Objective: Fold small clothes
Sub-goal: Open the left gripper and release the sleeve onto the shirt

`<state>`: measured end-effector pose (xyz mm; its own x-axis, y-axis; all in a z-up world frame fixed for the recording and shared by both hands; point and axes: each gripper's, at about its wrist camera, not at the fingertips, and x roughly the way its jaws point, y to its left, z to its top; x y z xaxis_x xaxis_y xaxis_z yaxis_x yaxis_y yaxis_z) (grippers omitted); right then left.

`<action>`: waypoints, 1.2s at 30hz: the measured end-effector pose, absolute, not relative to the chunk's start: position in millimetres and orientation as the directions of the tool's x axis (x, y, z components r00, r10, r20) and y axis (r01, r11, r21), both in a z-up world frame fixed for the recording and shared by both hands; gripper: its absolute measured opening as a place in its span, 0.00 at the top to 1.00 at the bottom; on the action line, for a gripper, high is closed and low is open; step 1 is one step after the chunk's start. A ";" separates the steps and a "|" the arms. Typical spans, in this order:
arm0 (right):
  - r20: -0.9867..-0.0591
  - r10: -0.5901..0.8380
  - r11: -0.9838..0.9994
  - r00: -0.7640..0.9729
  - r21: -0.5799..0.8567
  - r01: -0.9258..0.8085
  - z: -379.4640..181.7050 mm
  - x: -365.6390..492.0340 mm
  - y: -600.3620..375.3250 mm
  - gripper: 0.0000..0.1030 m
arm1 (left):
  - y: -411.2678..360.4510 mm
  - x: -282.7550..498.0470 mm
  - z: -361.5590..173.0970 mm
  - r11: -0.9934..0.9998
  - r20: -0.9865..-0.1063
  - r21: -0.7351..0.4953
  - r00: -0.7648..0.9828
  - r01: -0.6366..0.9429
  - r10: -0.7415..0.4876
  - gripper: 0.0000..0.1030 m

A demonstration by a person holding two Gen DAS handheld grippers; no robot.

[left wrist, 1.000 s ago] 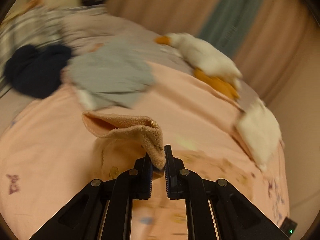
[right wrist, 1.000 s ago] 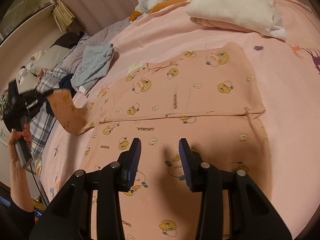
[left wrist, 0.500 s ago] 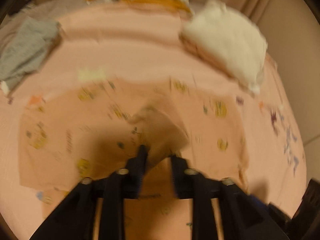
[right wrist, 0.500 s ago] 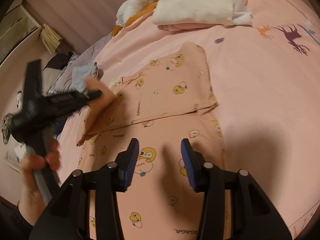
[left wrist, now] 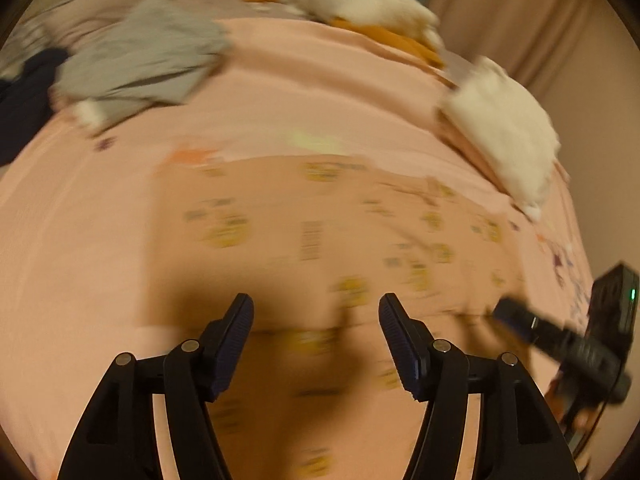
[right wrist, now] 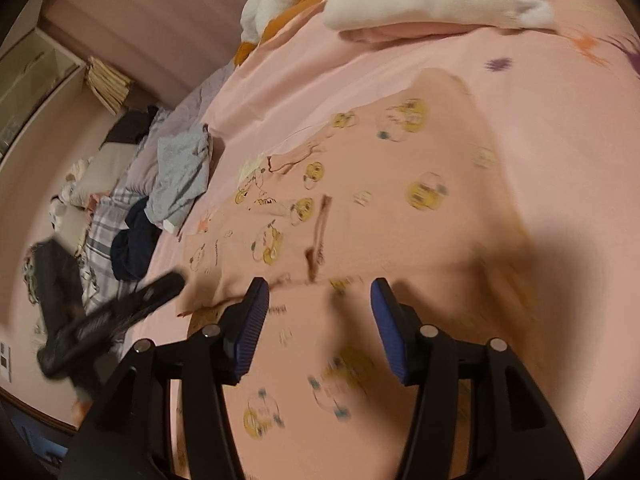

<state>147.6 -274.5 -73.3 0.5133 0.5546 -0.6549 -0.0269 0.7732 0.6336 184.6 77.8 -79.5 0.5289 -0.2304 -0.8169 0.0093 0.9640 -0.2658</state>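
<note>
A pink garment printed with yellow cartoon birds [left wrist: 320, 232] lies flat on the pink bedsheet, its sleeve folded in over the body [right wrist: 360, 184]. My left gripper [left wrist: 316, 316] is open and empty just above its near part; it also shows in the right wrist view [right wrist: 120, 316] at the left. My right gripper [right wrist: 318, 300] is open and empty over the garment's lower half; it shows at the right edge of the left wrist view [left wrist: 560, 344]. Both views are blurred.
A grey garment [left wrist: 140, 60] and a dark blue one [right wrist: 134, 240] lie at the far left of the bed. A white folded pile [left wrist: 504, 132] and a white-and-orange plush [left wrist: 360, 4] sit at the far right. Curtains hang behind.
My left gripper carried the sleeve over the garment's body, let it go and opened wide. The sleeve now lies flat. The right gripper stayed open and shifted slightly.
</note>
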 end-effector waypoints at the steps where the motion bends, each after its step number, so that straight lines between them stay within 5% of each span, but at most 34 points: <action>1: -0.668 0.540 0.790 0.513 0.612 -0.034 -73.0 157.8 -266.1 0.48 | 89.2 181.2 -80.8 0.965 -0.818 -0.261 0.534 -0.014 -0.214 0.38; 6: -0.758 0.463 0.862 0.460 0.505 -0.035 -87.8 197.7 -230.5 0.58 | 137.6 168.7 -89.2 0.948 -0.824 -0.289 0.538 -0.132 -0.176 0.38; 10: -0.799 0.364 0.923 0.478 0.378 -0.070 -85.6 204.6 -207.5 0.93 | 160.8 163.6 -93.5 0.933 -0.826 -0.310 0.537 -0.182 -0.169 0.38; 19: -0.665 0.328 0.920 0.671 0.387 -0.066 -9.5 178.7 -264.3 0.95 | 161.8 166.3 -89.8 0.930 -0.811 -0.331 0.552 -0.158 -0.195 0.38; 29: -0.796 0.202 0.954 0.570 0.293 0.070 -52.1 186.8 -313.7 0.86 | 105.6 200.9 -89.7 0.955 -0.810 -0.297 0.536 -0.022 -0.239 0.38; 32: -0.766 0.136 0.965 0.628 0.246 0.091 -44.1 178.1 -318.2 0.82 | 86.6 211.0 -92.9 0.961 -0.810 -0.275 0.530 0.034 -0.250 0.38; 36: -0.721 0.218 0.951 0.658 0.310 0.025 -35.6 171.9 -321.0 0.82 | 70.4 217.2 -103.9 0.968 -0.824 -0.239 0.512 0.073 -0.242 0.38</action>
<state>171.9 -321.0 -35.6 0.6578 0.2179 -0.7210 0.0245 0.9505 0.3096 217.2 70.4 -103.9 0.5124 -0.2423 -0.8239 0.0733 0.9682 -0.2392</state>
